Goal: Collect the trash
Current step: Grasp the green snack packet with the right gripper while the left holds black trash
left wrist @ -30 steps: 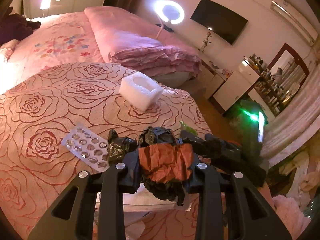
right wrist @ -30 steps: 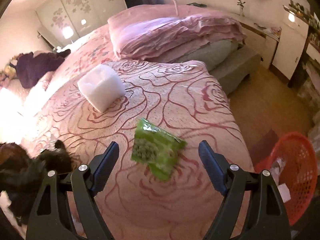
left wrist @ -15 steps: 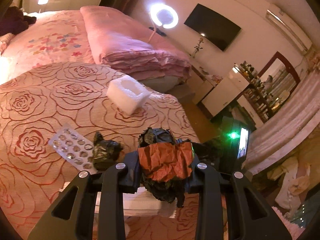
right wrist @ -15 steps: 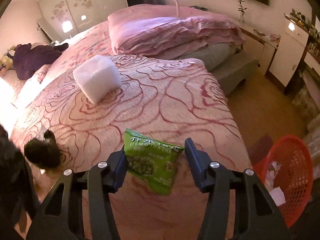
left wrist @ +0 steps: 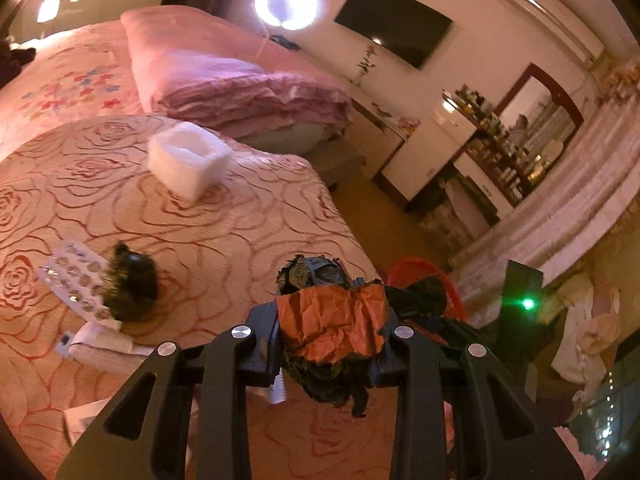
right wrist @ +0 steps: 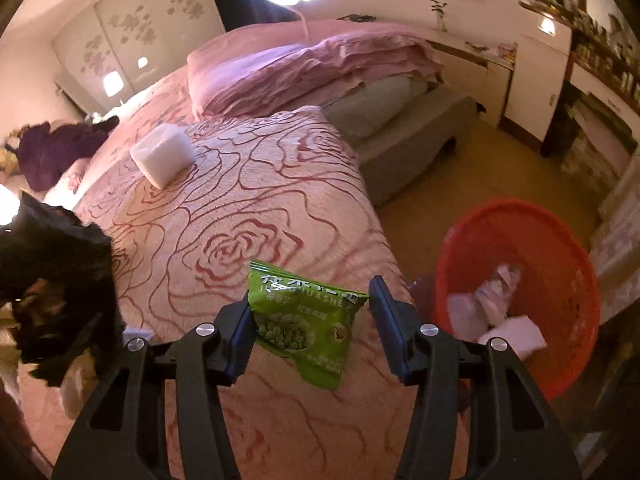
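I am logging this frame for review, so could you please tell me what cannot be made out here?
- Left wrist view: the red basket is mostly hidden behind the orange-and-black wrapper wad in the left gripper.
- Right wrist view: whether the right gripper actually pinches the green snack packet; a gap shows at its right finger.
- Right wrist view: the basket's contents are blurred.

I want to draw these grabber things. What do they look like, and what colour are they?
Both are black plastic. The left gripper has two chunky fingers built from angled bars with triangle-shaped gaps, joined by round silver bolts. The right gripper looks just the same, and its finger pads have a dark bluish shine. No cables, labels or sleeves show.
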